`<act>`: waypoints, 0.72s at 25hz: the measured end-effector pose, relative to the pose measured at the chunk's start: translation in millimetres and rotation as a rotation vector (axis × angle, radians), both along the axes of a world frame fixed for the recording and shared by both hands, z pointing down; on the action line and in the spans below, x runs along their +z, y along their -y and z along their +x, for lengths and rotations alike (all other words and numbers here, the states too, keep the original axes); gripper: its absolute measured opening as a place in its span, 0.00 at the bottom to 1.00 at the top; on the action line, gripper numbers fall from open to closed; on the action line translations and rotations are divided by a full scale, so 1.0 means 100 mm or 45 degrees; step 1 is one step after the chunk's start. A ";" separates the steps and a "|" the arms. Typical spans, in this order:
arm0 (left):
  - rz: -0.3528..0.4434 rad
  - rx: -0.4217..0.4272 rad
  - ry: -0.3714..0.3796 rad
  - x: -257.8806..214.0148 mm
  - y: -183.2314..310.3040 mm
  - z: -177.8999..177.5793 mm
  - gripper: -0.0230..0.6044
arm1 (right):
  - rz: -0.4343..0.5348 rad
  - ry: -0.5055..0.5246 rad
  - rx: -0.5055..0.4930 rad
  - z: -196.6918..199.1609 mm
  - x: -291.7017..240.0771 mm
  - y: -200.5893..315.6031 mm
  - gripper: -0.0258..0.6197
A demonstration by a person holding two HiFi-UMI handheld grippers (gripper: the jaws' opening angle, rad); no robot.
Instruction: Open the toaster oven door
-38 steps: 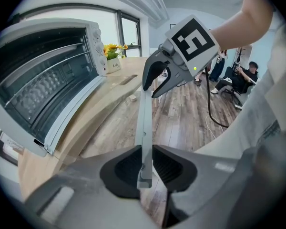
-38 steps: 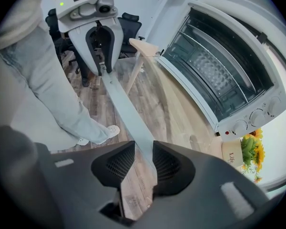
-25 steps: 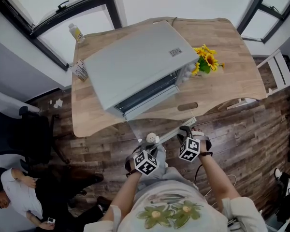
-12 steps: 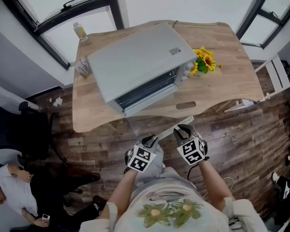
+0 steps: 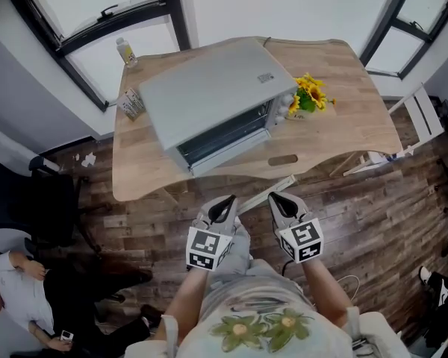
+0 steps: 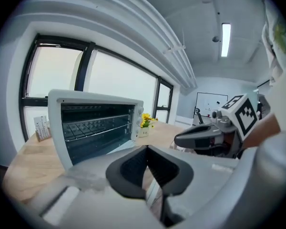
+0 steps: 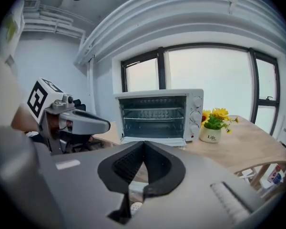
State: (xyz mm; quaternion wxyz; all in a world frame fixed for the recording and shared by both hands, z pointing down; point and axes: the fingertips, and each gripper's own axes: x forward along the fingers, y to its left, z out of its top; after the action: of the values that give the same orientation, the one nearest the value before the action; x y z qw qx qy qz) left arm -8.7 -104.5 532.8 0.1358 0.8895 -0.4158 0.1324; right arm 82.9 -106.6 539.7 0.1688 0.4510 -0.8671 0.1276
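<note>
The boxy white metal toaster oven (image 5: 213, 95) is sitting on the light wooden surface (image 5: 343, 118), its front facing both claws. The left claw (image 5: 224, 206) and right claw (image 5: 278, 201) are hanging pinched shut and empty, about equally far from it.

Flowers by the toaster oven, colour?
Yellow flowers in a white pot; clearest in the right gripper view.

Head cam looks steeply down on the toaster oven (image 5: 209, 99) from above and well in front of it. My two gripper cams sit low, well off its front, both facing it. All three views share that oven.
</note>
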 end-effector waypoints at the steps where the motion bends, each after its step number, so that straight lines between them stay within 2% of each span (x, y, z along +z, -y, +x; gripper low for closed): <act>1: 0.015 -0.001 -0.010 -0.05 -0.03 0.00 0.04 | 0.019 0.010 0.002 -0.01 -0.06 -0.03 0.04; 10: 0.102 -0.002 -0.047 -0.40 -0.32 0.03 0.04 | 0.117 0.065 0.004 -0.10 -0.48 -0.32 0.04; 18: 0.135 -0.009 -0.036 -0.51 -0.52 0.03 0.04 | 0.124 0.062 -0.007 -0.15 -0.56 -0.50 0.04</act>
State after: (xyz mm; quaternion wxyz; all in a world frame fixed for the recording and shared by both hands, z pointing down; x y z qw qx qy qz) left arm -6.2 -53.0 481.9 0.0948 0.8957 -0.4235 0.0970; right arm 67.6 -56.2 483.7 0.1259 0.4529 -0.8774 0.0958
